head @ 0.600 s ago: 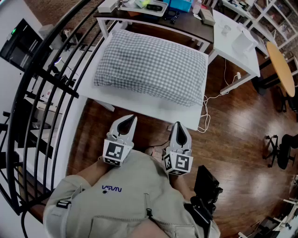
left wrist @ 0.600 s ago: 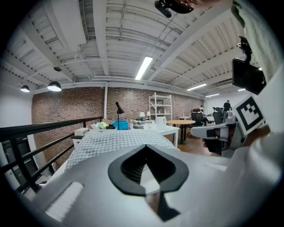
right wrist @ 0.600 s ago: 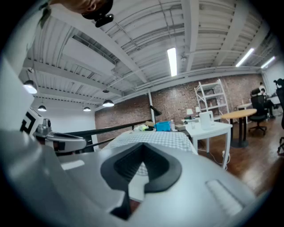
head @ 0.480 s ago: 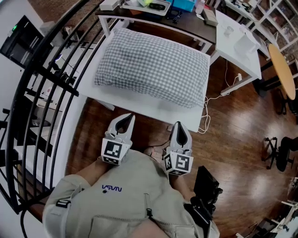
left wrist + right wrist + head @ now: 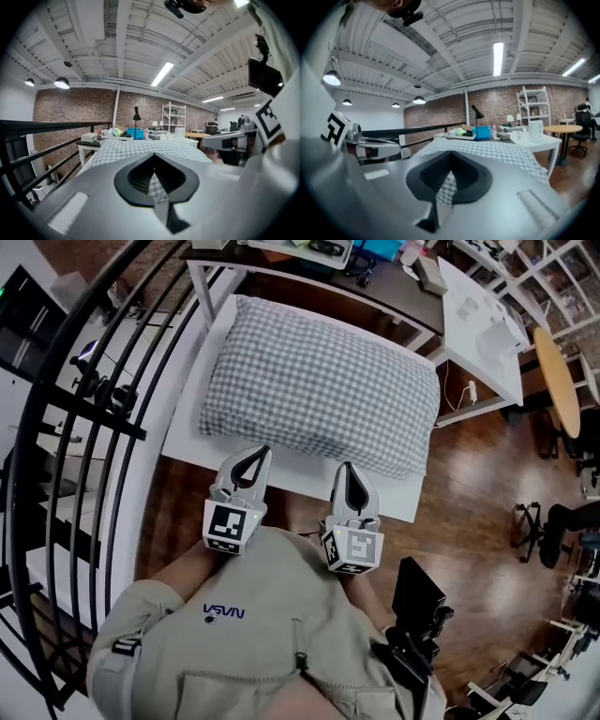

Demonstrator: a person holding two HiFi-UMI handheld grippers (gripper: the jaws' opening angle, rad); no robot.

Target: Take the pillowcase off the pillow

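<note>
The pillow [image 5: 319, 381] in its grey-and-white checked pillowcase lies flat on a white table [image 5: 300, 468], filling most of the top. My left gripper [image 5: 262, 453] is shut and empty, its tip over the table's near edge just short of the pillow's near side. My right gripper [image 5: 345, 468] is beside it, also shut and empty, with its tip at the same edge. In the left gripper view the pillow [image 5: 140, 146] stretches away beyond the shut left gripper [image 5: 153, 164]. The right gripper view shows the pillow [image 5: 487, 147] past the shut right gripper [image 5: 449, 163].
A black railing [image 5: 103, 418] runs along the left. Behind the pillow stands a dark desk [image 5: 375, 287] with a blue box and small items. A white side table [image 5: 487, 334], a round wooden table [image 5: 558, 381] and an office chair [image 5: 553, 531] are at the right.
Both grippers have come forward from over the wooden floor to the table's near edge, close to the pillow. Both stay shut and empty.
</note>
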